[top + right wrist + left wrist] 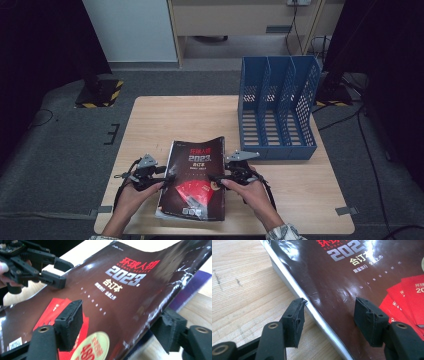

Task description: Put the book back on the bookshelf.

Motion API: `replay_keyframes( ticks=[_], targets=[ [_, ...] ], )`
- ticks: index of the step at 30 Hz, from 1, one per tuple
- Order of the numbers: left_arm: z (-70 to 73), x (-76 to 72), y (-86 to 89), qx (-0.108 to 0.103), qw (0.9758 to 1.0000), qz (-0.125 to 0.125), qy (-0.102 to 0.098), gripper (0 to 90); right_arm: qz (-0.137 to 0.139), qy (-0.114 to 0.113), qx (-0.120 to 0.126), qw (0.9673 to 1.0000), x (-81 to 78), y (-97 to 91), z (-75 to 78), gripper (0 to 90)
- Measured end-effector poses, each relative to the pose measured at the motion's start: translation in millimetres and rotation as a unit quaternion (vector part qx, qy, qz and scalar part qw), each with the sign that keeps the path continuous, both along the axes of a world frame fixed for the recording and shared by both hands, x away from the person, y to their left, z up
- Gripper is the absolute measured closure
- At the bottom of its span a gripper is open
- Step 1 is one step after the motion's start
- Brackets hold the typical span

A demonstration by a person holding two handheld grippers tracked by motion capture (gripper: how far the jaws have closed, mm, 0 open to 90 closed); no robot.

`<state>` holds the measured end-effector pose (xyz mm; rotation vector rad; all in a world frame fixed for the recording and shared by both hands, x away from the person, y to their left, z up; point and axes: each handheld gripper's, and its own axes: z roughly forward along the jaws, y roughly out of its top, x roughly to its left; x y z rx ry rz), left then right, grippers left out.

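High view: one thick bound magazine volume (192,180), dark glossy cover with red inserts, lies flat near the front edge of the wooden surface (165,115). One blue file rack (277,107) with three upright compartments stands at the far right of the surface, well apart from the volume and with its compartments apparently unfilled; it is the likely destination, which would explain why the volume is being taken at both long edges.

Left tool (150,172): set at the volume's left edge. In the left gripper view the left tool (329,315) has its jaws partly open and straddling that edge, one jaw over the bare surface beside the page block, the other over the cover (342,285). The pads do not visibly press; nothing is gripped yet.

Right tool (235,172): set at the volume's right edge. In the right gripper view the right tool (120,327) has one jaw above the cover and one below its raised, curling right edge. The jaws stand fairly wide, and whether the pads already pinch the cover cannot be told. The lifted edge suggests the cover alone is being raised, not the whole block.

Count: two tools, two hands, one volume, one rack of three compartments.
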<state>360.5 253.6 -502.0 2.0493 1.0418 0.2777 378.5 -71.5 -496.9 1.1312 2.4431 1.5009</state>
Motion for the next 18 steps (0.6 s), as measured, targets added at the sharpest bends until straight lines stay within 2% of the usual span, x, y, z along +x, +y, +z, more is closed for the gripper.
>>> replay_keyframes(
  ticks=[9, 18],
  targets=[
    [-0.6, 0.0, -0.1, -0.002, 1.0, 0.0, -0.001, 41.3, 0.002, 0.027, -0.004, 0.9996, 16.0, 12.4, -0.6, 38.1],
    [-1.0, 0.2, 0.0, -0.004, 1.0, 0.001, -0.002, 41.4, 0.012, 0.037, -0.03, 0.9988, 24.5, 38.0, 0.1, 38.3]
  ],
)
